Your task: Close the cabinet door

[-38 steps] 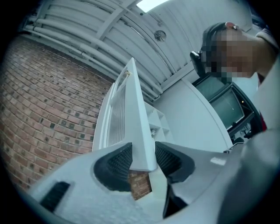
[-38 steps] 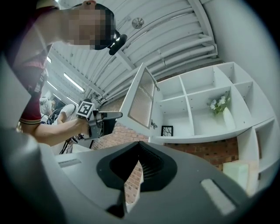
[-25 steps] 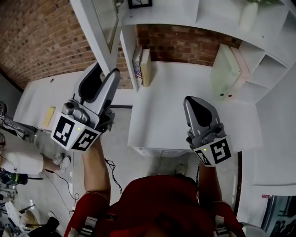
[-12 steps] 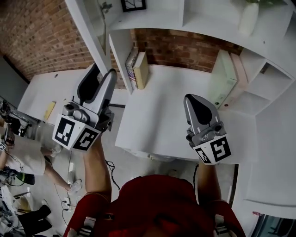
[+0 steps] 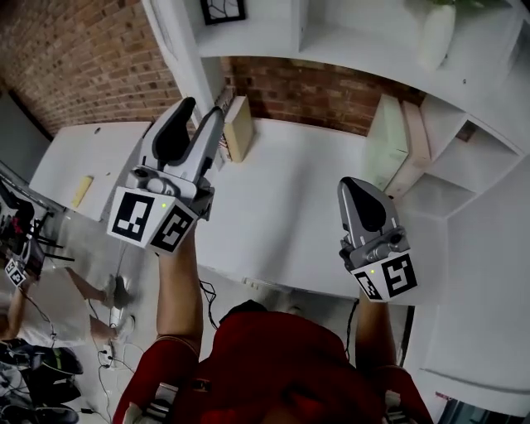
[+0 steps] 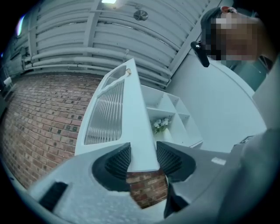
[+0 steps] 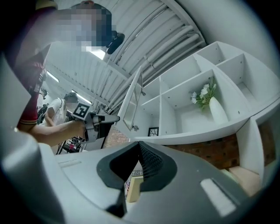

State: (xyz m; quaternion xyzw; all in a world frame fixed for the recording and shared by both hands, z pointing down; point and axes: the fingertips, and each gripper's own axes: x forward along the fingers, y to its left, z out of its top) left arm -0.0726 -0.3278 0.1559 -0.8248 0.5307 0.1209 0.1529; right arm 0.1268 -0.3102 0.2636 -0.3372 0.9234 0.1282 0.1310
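The white cabinet door point(image 5: 175, 37), with a ribbed glass panel, stands swung out from the wall shelf unit point(image 5: 331, 41). My left gripper point(image 5: 203, 109) points up at the door's lower corner. Its jaws have just been opening a little. In the left gripper view the door point(image 6: 135, 127) fills the gap of the left gripper point(image 6: 143, 159); I cannot tell whether the pads touch it. My right gripper point(image 5: 352, 184) hangs over the white desk point(image 5: 298, 207), shut and empty. In the right gripper view the right gripper point(image 7: 140, 151) faces the door point(image 7: 131, 103) and the left gripper point(image 7: 103, 119).
Books point(image 5: 236, 124) stand on the desk under the door; pale binders point(image 5: 389, 141) lean at the right. A white vase point(image 5: 435, 33) and a framed picture point(image 5: 222, 10) sit in the shelves. The wall behind is brick point(image 5: 74, 58). Another person point(image 7: 57, 109) stands far off.
Both grippers have moved forward over the desk toward the shelf unit. The left gripper's tips now sit closer to the door's lower corner. The right gripper stays shut.
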